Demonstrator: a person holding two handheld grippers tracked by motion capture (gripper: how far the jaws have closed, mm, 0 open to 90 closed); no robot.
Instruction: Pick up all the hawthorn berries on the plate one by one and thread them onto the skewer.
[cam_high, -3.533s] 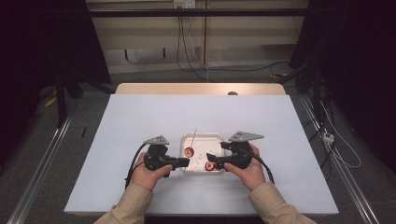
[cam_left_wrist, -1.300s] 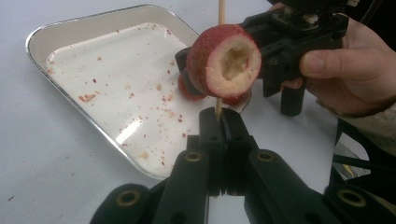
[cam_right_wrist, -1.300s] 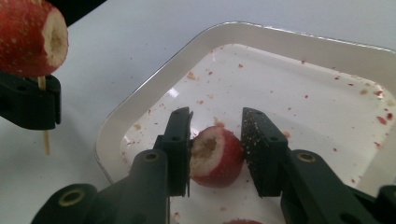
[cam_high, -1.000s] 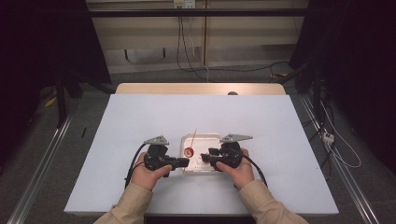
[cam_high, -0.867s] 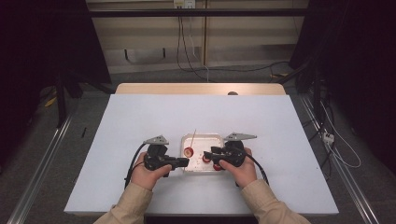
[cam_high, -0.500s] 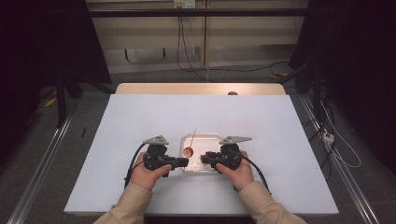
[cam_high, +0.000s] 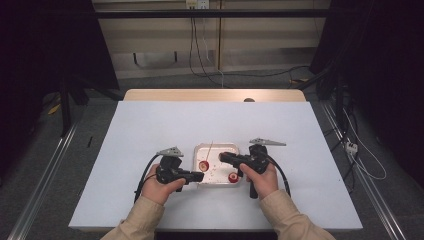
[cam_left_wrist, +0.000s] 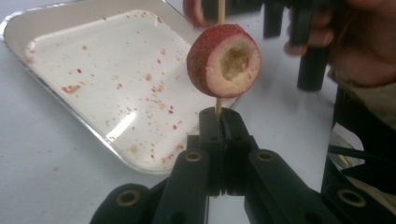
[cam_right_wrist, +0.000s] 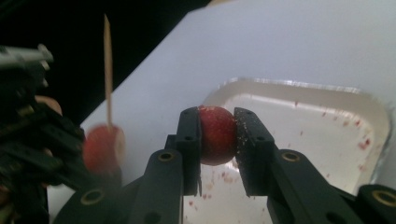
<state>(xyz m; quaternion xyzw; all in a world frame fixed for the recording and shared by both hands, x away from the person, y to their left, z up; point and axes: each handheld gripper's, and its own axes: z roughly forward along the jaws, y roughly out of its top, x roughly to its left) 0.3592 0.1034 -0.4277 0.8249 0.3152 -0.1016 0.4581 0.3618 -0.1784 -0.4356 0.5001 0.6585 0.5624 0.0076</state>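
Note:
A thin wooden skewer (cam_left_wrist: 217, 103) stands upright, and my left gripper (cam_left_wrist: 219, 116) is shut on its lower end. A red cored fruit (cam_left_wrist: 223, 60) is threaded on the skewer just above the jaws; in the high view this fruit (cam_high: 203, 165) hangs over the tray's left part. My right gripper (cam_right_wrist: 217, 121) is shut on a second red fruit (cam_right_wrist: 215, 137), held above the tray to the right of the skewer (cam_right_wrist: 108, 70). From above, the left gripper (cam_high: 197, 176) and right gripper (cam_high: 222, 157) face each other across the tray. Another red fruit (cam_high: 233, 176) shows by the right hand.
The white rectangular tray (cam_high: 218, 148) lies on the white table near the front edge, speckled with red crumbs (cam_left_wrist: 154, 100). Both forearms come in from the bottom. Bare tabletop (cam_high: 210, 120) stretches behind and to both sides.
The right gripper has shifted over the tray's right side, ending a little farther back and toward the skewer. The left gripper and skewer have stayed put.

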